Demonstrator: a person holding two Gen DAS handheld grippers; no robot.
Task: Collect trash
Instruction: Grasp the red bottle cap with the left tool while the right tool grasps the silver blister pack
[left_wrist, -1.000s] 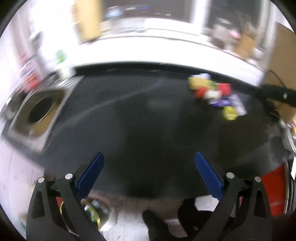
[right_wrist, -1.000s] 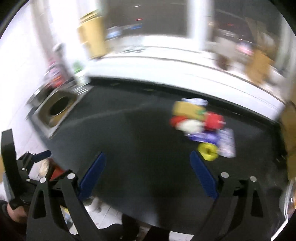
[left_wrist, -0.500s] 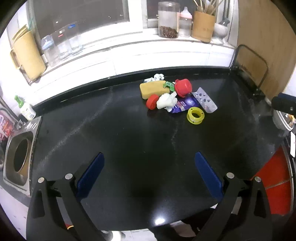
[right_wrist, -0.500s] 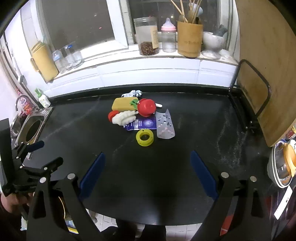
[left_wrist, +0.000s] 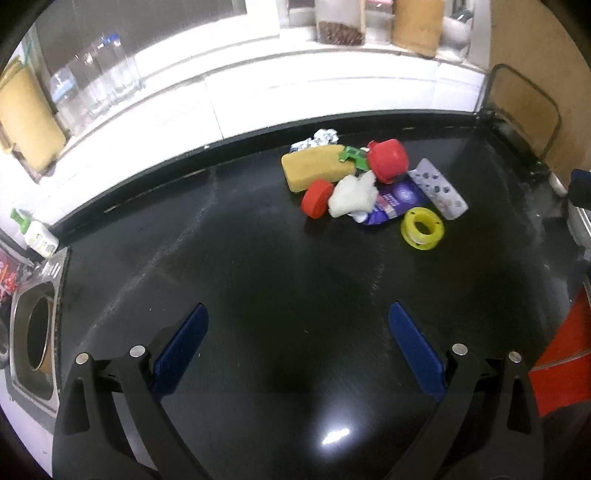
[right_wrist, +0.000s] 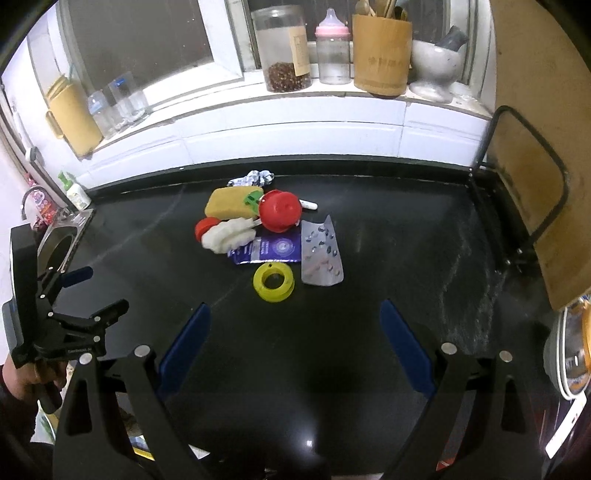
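Observation:
A pile of trash lies on the black counter (right_wrist: 388, 236): a yellow sponge (right_wrist: 231, 202), a red cap (right_wrist: 279, 210), a small red lid (right_wrist: 204, 227), a white crumpled wad (right_wrist: 231, 235), a purple wrapper (right_wrist: 271, 250), an empty pill blister (right_wrist: 320, 254), a yellow tape ring (right_wrist: 273, 281) and crumpled foil (right_wrist: 253, 178). The same pile shows in the left wrist view, with the sponge (left_wrist: 314, 170) and the ring (left_wrist: 422, 228). My right gripper (right_wrist: 295, 332) is open and empty, short of the ring. My left gripper (left_wrist: 297, 338) is open and empty, well short of the pile; it also shows at the left of the right wrist view (right_wrist: 92, 291).
A steel sink (left_wrist: 31, 332) sits at the counter's left end beside a soap bottle (right_wrist: 75, 192). The windowsill holds a jar (right_wrist: 282, 48), a baby bottle (right_wrist: 332, 51), a utensil holder (right_wrist: 382, 55) and a mortar (right_wrist: 437, 66). A wooden board (right_wrist: 535, 147) in a wire rack stands at right.
Both grippers have swung from the sink side to face the trash pile and moved a little closer. The trash has not moved. Both stay open.

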